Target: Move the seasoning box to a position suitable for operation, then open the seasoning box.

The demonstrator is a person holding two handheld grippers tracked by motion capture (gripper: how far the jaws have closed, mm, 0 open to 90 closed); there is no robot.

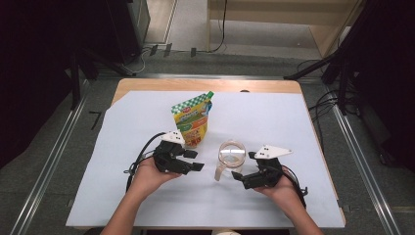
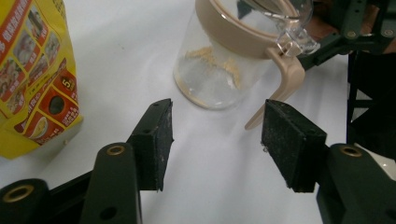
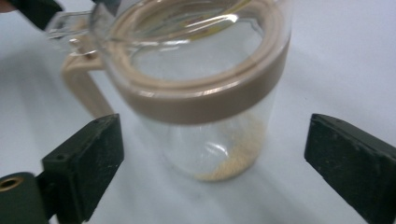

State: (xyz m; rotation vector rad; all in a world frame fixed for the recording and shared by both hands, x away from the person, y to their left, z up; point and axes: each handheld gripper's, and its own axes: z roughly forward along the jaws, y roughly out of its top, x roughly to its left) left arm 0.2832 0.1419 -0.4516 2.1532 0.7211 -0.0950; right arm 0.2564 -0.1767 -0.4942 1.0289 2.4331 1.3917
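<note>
Two hand-held grippers: both lay low over the white sheet on the desk (image 1: pixel 147 88), one on each side of the clear jar.
High view, jar (image 1: pixel 231 157): stood upright near the middle of the sheet, its tan handle toward the person, between the two hand-held grippers.
High view, pouch (image 1: pixel 194 119): stood upright behind the left hand-held gripper, just left of the jar and apart from it.
High view, left hand-held gripper (image 1: pixel 196 160): held in the left hand, jaws pointing right toward the jar, parted and holding nothing.
High view, right hand-held gripper (image 1: pixel 243 168): held in the right hand, jaws pointing left, its tips near the jar's side; contact could not be told.
Left gripper view, jaws: released, bare white sheet between the pads.
Left gripper view, jar (image 2: pixel 219 70): ahead of the jaws and clear of them, tan collar and clear lid on top, a few pale crumbs inside.
Left gripper view, pouch (image 2: pixel 35 74): at the left edge, yellow and printed.
Right gripper view, jaws: spread wide, both pads clear of the glass.
Right gripper view, jar (image 3: pixel 205 102): close in front, between the pads, a few crumbs at its bottom.
</note>
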